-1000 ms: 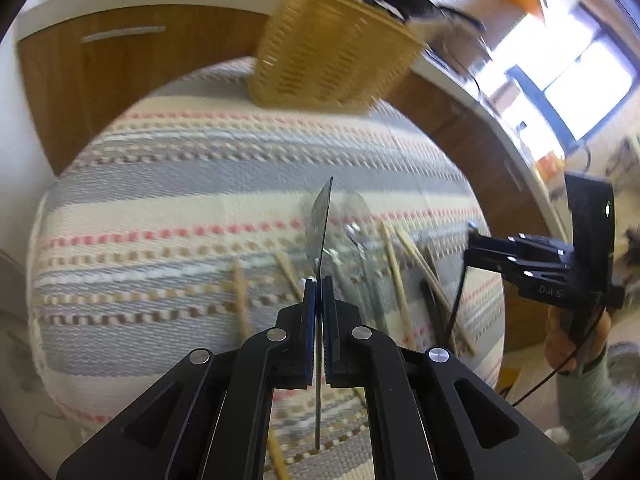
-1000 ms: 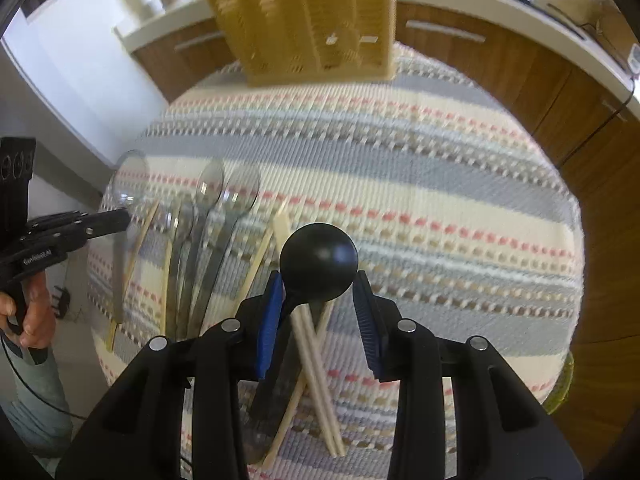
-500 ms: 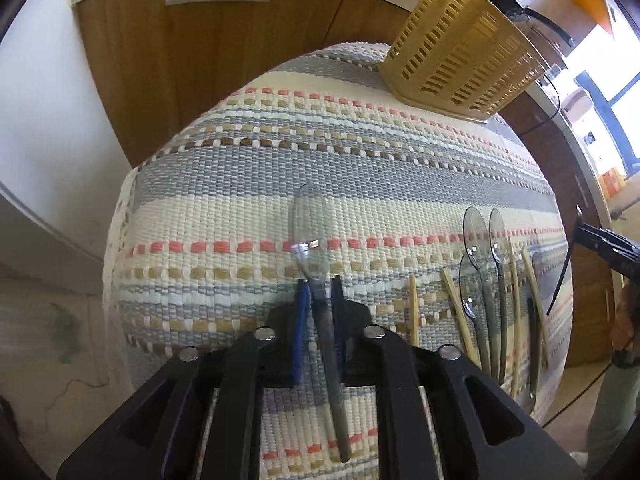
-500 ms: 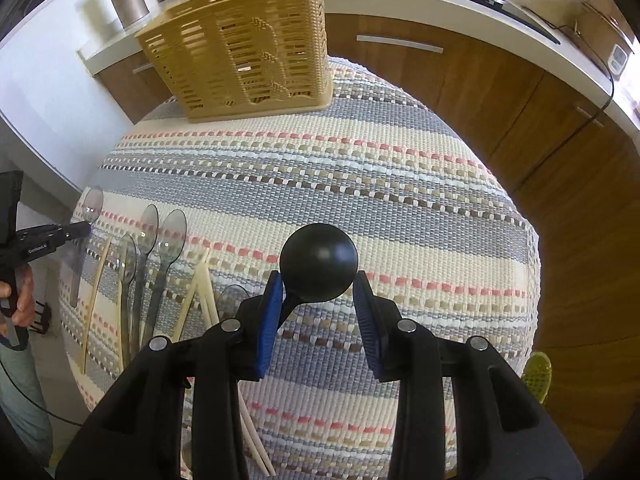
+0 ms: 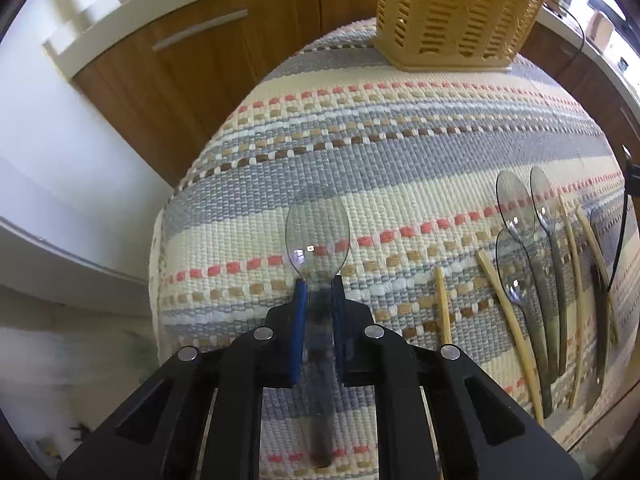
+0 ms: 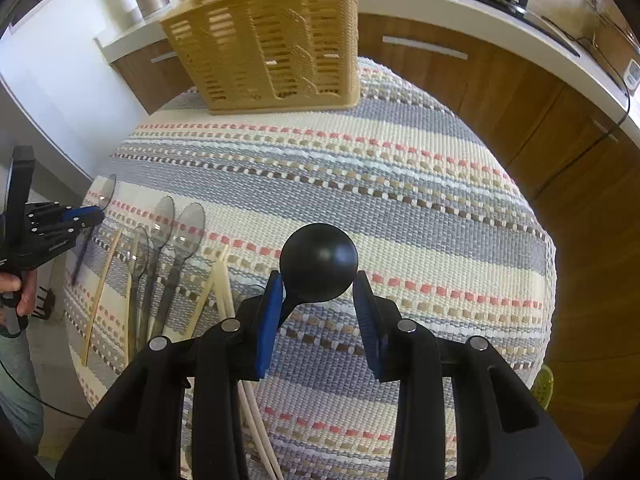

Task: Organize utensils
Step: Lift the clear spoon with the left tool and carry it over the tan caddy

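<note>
We clamp the left gripper (image 5: 319, 292) on a clear plastic spoon (image 5: 318, 236) and carry the black ladle (image 6: 319, 263) in the right gripper (image 6: 320, 312), jaws wide, both short of the slotted utensil basket (image 6: 264, 40), presumably their destination. Only the right view shows our left hand (image 6: 18, 292).
</note>
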`<control>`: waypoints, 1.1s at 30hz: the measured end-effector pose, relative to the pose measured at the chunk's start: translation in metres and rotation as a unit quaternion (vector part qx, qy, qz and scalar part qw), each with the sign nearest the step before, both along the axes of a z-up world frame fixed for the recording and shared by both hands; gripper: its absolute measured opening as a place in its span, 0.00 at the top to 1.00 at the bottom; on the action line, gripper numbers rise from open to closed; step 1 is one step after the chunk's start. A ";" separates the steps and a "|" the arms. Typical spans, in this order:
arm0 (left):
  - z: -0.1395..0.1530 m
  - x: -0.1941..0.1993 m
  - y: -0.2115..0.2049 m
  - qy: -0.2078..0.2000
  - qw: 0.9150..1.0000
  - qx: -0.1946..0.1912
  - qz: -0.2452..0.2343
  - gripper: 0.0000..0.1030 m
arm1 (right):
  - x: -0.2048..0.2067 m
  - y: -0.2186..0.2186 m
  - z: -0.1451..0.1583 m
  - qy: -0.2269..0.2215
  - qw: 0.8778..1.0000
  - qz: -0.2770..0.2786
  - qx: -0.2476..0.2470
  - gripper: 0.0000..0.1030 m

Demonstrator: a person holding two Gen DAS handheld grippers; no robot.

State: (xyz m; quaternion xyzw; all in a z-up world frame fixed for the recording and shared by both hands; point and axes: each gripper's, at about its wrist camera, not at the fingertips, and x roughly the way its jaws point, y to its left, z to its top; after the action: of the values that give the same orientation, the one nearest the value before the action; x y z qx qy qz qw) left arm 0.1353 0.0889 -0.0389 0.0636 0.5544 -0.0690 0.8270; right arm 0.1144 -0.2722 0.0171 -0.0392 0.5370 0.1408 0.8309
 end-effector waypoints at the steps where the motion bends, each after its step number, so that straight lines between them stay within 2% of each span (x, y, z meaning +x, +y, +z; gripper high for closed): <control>1: 0.008 -0.006 0.001 -0.011 1.000 -0.012 0.001 0.90 | -0.002 0.000 0.005 -0.008 1.000 0.002 0.004 0.68; 3: 0.030 -0.012 0.003 -0.034 0.998 -0.051 0.004 0.90 | -0.005 0.001 0.017 -0.026 0.999 0.007 0.017 0.68; 5: 0.057 -0.015 0.002 -0.073 0.995 -0.073 0.002 0.90 | -0.009 0.000 0.035 -0.056 0.998 0.011 0.030 0.68; 8: 0.115 -0.019 -0.002 -0.147 0.983 -0.108 -0.005 0.90 | -0.011 -0.002 0.070 -0.114 0.992 0.011 0.052 0.68; 9: 0.134 -0.020 -0.003 -0.173 0.978 -0.117 -0.008 0.90 | -0.011 -0.002 0.083 -0.136 0.989 0.010 0.059 0.68; 12: 0.189 -0.014 -0.017 -0.257 0.955 -0.149 -0.019 0.90 | -0.005 0.002 0.120 -0.205 0.977 0.001 0.054 0.68; 15: 0.230 -0.001 -0.034 -0.339 0.925 -0.170 -0.023 0.90 | 0.004 0.013 0.152 -0.285 0.958 -0.020 0.019 0.68; 19: 0.239 0.028 -0.072 -0.406 0.892 -0.197 -0.021 0.90 | 0.024 0.033 0.180 -0.366 0.929 -0.045 -0.028 0.68; 21: 0.233 0.042 -0.089 -0.427 0.881 -0.202 -0.018 0.90 | 0.047 0.037 0.181 -0.372 0.924 -0.069 -0.053 0.68; 22: 0.226 0.050 -0.093 -0.435 0.877 -0.203 -0.012 0.90 | 0.059 0.038 0.182 -0.370 0.925 -0.075 -0.047 0.68; 25: 0.205 0.070 -0.100 -0.450 0.870 -0.203 0.004 0.90 | 0.088 0.038 0.173 -0.377 0.920 -0.095 -0.056 0.68; 27: 0.190 0.087 -0.099 -0.447 0.870 -0.210 0.013 0.90 | 0.106 0.042 0.164 -0.381 0.916 -0.106 -0.073 0.68; 33: 0.161 0.112 -0.092 -0.445 0.873 -0.195 0.040 0.90 | 0.156 0.044 0.125 -0.346 0.927 -0.113 -0.089 0.68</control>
State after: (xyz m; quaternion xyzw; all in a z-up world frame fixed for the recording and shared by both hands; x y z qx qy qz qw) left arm 0.2469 -0.0035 0.1221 -0.0971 0.1046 -0.1071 0.9840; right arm 0.2702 -0.2277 0.1423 -0.0983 0.2269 -0.0242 0.9687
